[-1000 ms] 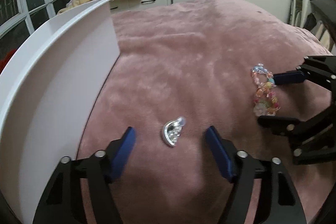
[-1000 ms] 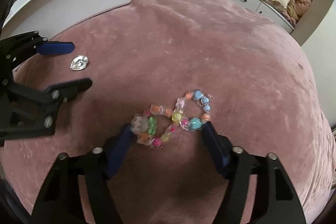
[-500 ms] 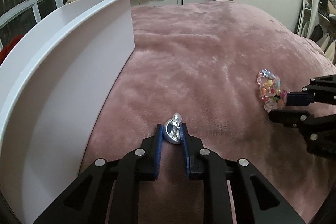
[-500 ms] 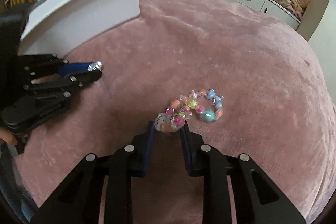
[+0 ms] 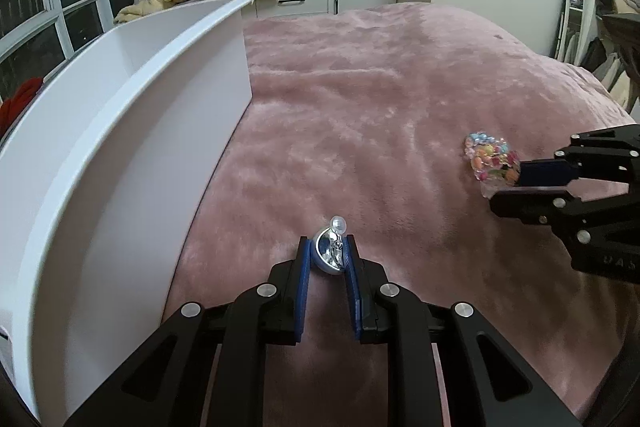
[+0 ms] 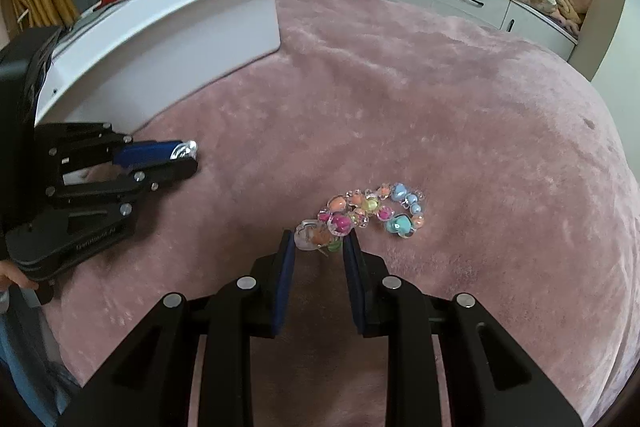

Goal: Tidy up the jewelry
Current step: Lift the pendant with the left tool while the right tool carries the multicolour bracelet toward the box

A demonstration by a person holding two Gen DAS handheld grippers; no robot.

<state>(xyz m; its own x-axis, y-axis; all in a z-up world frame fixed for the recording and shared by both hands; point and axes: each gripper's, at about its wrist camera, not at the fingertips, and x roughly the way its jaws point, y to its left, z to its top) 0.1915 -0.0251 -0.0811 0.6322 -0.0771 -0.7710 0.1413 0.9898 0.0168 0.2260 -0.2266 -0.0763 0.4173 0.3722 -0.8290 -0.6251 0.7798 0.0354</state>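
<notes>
A bed covered in a pink plush blanket (image 5: 400,115) filled most of both views and carried everything else. Along the blanket's left edge stood a long white bin (image 5: 120,131), its open top showing a bare white inner wall; in the right wrist view the same white bin (image 6: 172,39) lay toward the blanket's far left.

The left gripper (image 5: 327,254) hovered over the blanket just beside the bin's near wall, its blue-padded fingers (image 5: 303,275) pressed in on a small silver earring (image 5: 331,255) with a clear bead at its top. The earring sat upright between the pads; whether it touched the blanket could not be told.

The right gripper (image 6: 318,245) was well to the right of the bin, low over the blanket. Its fingers (image 6: 285,267) were drawn in on the near end of a bracelet of coloured beads (image 6: 368,213), pinching a pale clear bead and the orange and green ones next to it. The rest of the bracelet trailed away from the fingertips in a doubled loop that lay on the blanket. From the left wrist view the bracelet (image 5: 490,161) showed as a bunched cluster at the tip of the right gripper.
</notes>
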